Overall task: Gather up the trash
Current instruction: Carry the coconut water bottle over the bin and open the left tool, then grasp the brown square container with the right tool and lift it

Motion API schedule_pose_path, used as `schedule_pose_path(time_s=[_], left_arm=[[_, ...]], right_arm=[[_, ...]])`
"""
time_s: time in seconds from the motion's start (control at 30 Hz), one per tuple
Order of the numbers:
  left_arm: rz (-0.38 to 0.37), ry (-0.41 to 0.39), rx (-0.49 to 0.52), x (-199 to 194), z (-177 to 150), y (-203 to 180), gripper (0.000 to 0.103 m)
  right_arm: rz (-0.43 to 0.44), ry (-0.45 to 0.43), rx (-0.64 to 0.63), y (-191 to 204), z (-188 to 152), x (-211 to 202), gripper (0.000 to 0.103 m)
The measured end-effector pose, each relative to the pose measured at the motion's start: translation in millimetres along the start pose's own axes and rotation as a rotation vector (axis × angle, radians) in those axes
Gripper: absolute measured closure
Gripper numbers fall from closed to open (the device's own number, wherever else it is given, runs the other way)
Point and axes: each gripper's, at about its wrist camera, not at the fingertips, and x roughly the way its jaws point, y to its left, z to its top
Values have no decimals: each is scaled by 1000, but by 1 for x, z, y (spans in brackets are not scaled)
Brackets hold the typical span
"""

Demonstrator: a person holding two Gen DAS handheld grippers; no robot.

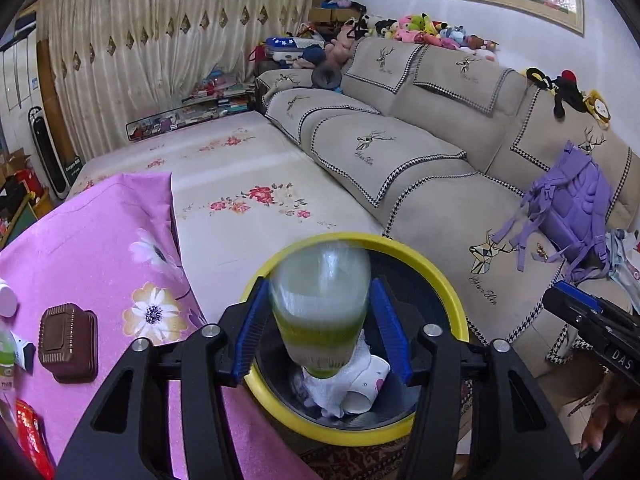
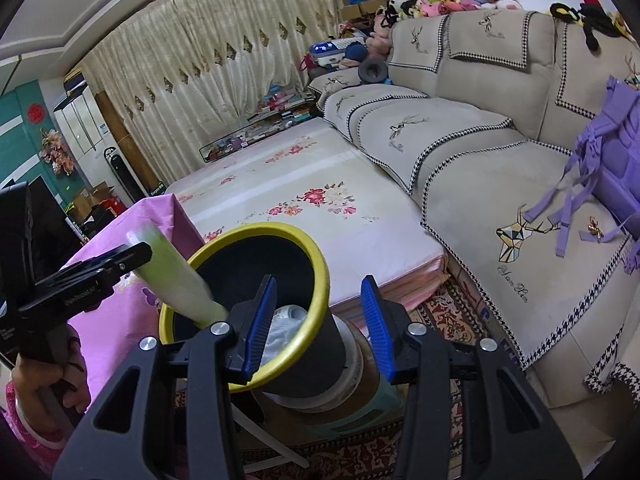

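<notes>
A clear plastic bottle [image 1: 320,304] with a green label band points neck-down, blurred, into the yellow-rimmed black bin [image 1: 448,276], above crumpled white paper [image 1: 352,376] inside.

The left wrist camera is looking steeply down along its fingers, close above the yellow-rimmed bin [image 1: 440,280] at lower centre, pink tablecloth [image 1: 100,240] at lower left. The right wrist camera is facing the same bin [image 2: 316,280] from slightly farther right. Both views are sharing the sofa [image 1: 420,160] [image 2: 480,140] at right and the curtain [image 1: 160,40] [image 2: 200,60] across the top.
</notes>
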Motion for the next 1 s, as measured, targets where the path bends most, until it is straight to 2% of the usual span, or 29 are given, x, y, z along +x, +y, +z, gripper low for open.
schedule_pose_path(time_s=[0.07,0.13,0.23,0.3,0.37,0.53,0.7,0.87,1.0], left_arm=[[14,-22,4,-5,2,-3,31],[22,-51,6,-21,3,-1,31],[15,-93,-18,-59,0,13,28],[24,-122,-32,-86,-4,22,22],[47,-156,-45,-114,-8,35,19],[161,-228,-102,-185,-35,85,15],[288,-228,-184,-240,-77,144,15],[410,-239,-268,-286,-122,199,15],[442,-240,-320,-303,-146,231,15]], right_arm=[[1,4,5,-2,-2,1,61],[4,6,6,-1,-3,2,61],[16,10,1,4,-4,2,61],[27,17,-14,11,-6,5,61],[37,27,-29,20,-7,7,61],[85,48,-87,59,-11,13,61],[166,80,-180,121,-15,26,61],[253,125,-314,204,-21,41,61],[298,148,-406,267,-25,52,61]])
